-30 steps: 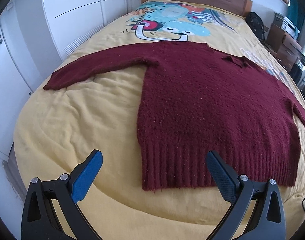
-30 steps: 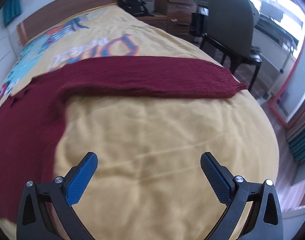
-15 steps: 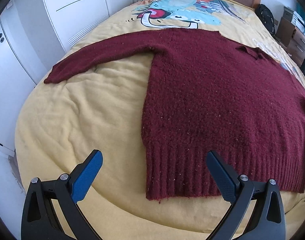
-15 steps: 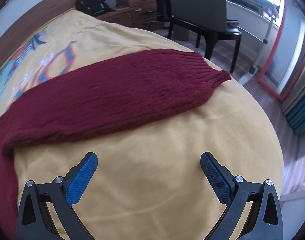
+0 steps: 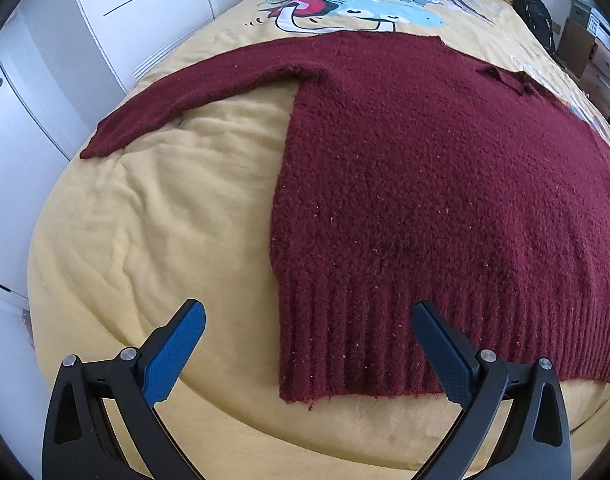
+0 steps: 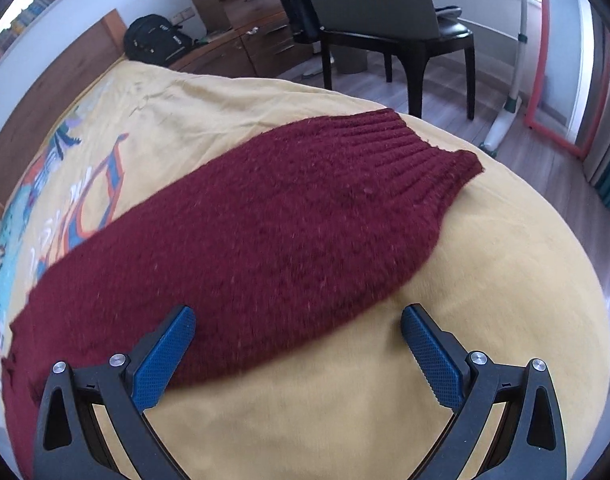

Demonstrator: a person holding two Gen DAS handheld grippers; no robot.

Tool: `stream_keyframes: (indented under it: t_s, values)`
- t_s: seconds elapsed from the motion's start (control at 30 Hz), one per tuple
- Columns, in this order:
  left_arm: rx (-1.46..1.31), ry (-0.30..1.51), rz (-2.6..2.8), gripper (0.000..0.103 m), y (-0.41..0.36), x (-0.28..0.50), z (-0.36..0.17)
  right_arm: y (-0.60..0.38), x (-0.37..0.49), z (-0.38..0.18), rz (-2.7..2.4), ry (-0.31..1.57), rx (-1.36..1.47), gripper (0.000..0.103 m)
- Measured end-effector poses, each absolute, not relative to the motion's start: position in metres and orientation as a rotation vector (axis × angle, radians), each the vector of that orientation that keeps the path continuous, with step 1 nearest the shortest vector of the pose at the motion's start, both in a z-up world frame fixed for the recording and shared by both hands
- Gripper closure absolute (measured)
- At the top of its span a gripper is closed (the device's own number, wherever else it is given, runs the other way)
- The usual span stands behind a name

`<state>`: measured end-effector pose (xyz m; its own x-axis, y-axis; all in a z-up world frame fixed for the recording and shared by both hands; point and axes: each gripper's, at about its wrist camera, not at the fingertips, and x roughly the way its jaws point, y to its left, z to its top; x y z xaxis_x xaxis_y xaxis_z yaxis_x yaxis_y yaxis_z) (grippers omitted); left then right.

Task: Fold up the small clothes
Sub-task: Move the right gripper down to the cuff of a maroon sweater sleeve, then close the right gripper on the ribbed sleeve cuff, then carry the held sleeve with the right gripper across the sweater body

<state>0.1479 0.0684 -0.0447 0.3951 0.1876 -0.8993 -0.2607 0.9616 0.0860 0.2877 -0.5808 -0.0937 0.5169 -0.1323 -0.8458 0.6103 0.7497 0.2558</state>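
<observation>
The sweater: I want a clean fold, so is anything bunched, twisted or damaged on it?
Nothing stands out. The sweater lies flat on the yellow bedspread, both sleeves spread out, hem straight. Only a few loose fibres show at the hem's near corner. Both grippers, left and right, are open above it.

a bedroom: bed (image 5: 153,216), wardrobe (image 5: 117,12), desk chair (image 6: 389,12).

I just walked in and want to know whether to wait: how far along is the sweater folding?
Done: the maroon sweater lies spread flat on the yellow bedspread, both sleeves out. In hand: nothing; the left gripper is open by the hem corner, and the right gripper is open by the right sleeve. Left: every fold.
</observation>
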Motion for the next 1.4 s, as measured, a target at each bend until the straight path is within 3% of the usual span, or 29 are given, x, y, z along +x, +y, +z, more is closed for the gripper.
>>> stream_keyframes:
  t_s: [0.13,0.27,0.43,0.6,0.7,1.4]
  values:
    - [-0.069,1.141,0.284,0.001,0.067,0.15,-0.048,-0.592,0.299,-0.096,-0.475,0.921,0.604,0.001]
    - [-0.075,1.156,0.283,0.001,0.066,0.152,-0.053,-0.607,0.304,-0.098,-0.486,0.9,0.645,0.01]
    - [-0.068,1.167,0.281,0.001,0.064,0.153,-0.056,-0.626,0.308,-0.097,-0.505,0.874,0.674,0.039]
    - [-0.077,1.173,0.272,0.001,0.062,0.154,-0.059,-0.642,0.311,-0.094,-0.513,0.887,0.679,0.079]
    - [-0.081,1.175,0.267,0.001,0.061,0.154,-0.06,-0.643,0.317,-0.087,-0.5,0.901,0.649,0.091]
    - [-0.22,1.158,0.263,0.001,0.11,0.134,-0.053,-0.536,0.376,-0.036,-0.209,0.923,0.59,0.095]
